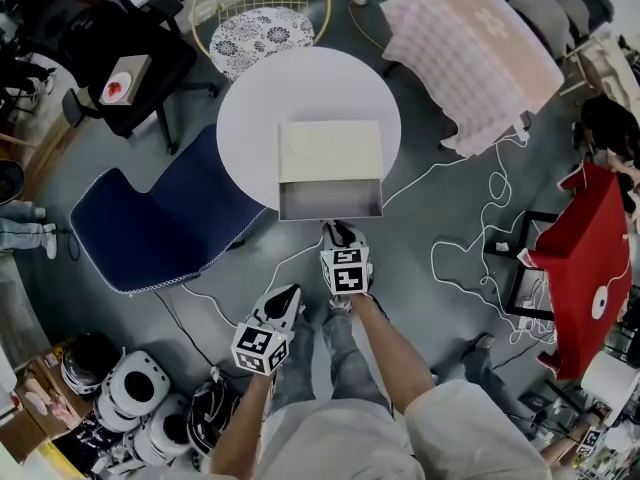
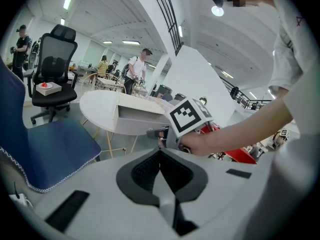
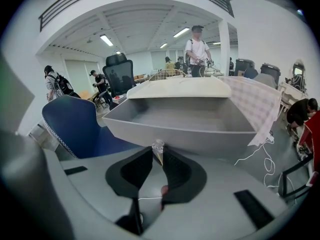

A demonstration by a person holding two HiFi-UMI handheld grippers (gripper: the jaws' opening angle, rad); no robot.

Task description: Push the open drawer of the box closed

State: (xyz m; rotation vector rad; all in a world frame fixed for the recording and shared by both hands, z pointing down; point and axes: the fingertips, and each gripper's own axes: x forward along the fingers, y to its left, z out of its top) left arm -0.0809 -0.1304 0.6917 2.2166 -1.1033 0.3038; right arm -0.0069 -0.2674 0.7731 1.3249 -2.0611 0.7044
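1. Box (image 1: 330, 151): cream, lying at the near edge of the round white table (image 1: 250, 98).
2. Drawer (image 1: 330, 204): grey, empty, pulled out open; it overhangs the table's near edge towards the person.
3. Knob (image 3: 158, 145): small, clear, on the middle of the drawer front.
4. Right gripper (image 1: 337, 230): jaws pressed together with nothing between them, tips just at the knob on the drawer front.
5. Left gripper (image 1: 285, 298): jaws pressed together and empty; held back from the near edge, well apart from the drawer.
6. Blue chair (image 1: 150, 218): beside the table's left edge.
7. Checked cloth (image 1: 480, 48): draped beyond the table's far right edge.
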